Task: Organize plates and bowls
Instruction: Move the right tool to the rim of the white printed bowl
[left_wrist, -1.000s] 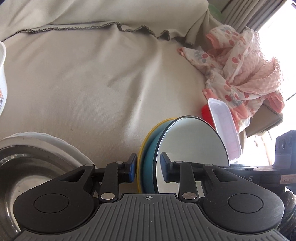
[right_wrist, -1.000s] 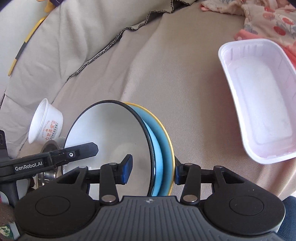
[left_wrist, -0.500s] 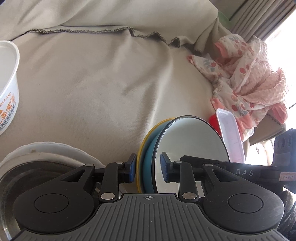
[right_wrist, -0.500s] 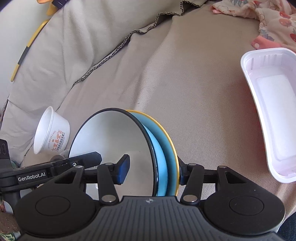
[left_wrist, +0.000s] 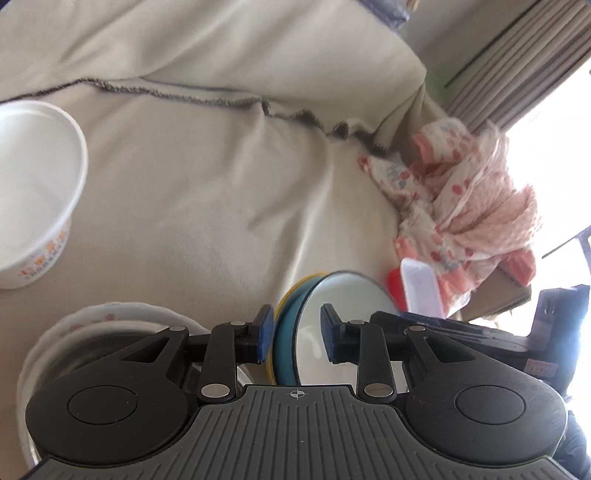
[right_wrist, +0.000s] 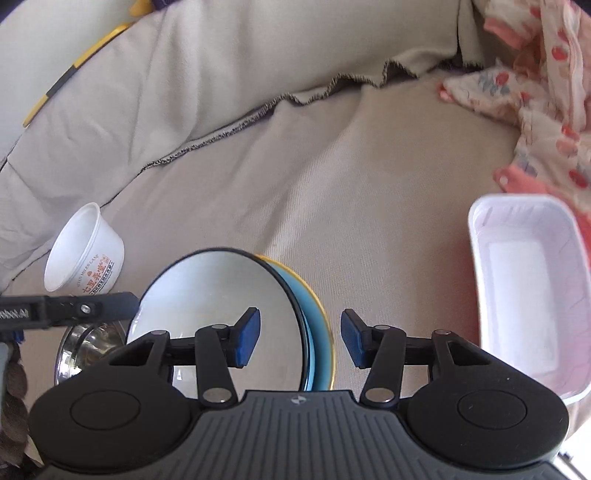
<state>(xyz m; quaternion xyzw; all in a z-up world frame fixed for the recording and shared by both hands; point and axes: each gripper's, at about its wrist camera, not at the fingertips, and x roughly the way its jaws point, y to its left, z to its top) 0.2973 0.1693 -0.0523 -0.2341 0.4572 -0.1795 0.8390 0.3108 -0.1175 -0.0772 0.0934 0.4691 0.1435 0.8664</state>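
Blue-padded left tongs (left_wrist: 295, 330) tight on plate stack (left_wrist: 343, 295); right tongs (right_wrist: 299, 338) loose around it.

Cup (right_wrist: 83, 251) left of stacked plates (right_wrist: 221, 317), tray (right_wrist: 528, 291) right.

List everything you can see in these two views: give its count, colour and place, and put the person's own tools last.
plates: two, white with dark rim and blue with yellow rim, on edge between both claws
cup: one, white with orange print, on the sofa at left
steel bowl: one, silver, inside the dish
dish: one, white, flowered, beside the plates
tray: one, white, on the sofa at right
clothes: one pile, pink and white, beyond the tray
sofa cover: one, beige, beneath everything
left claw: black, blue pads, shut on plates
right claw: black, blue pads, straddling plates, one pad clear
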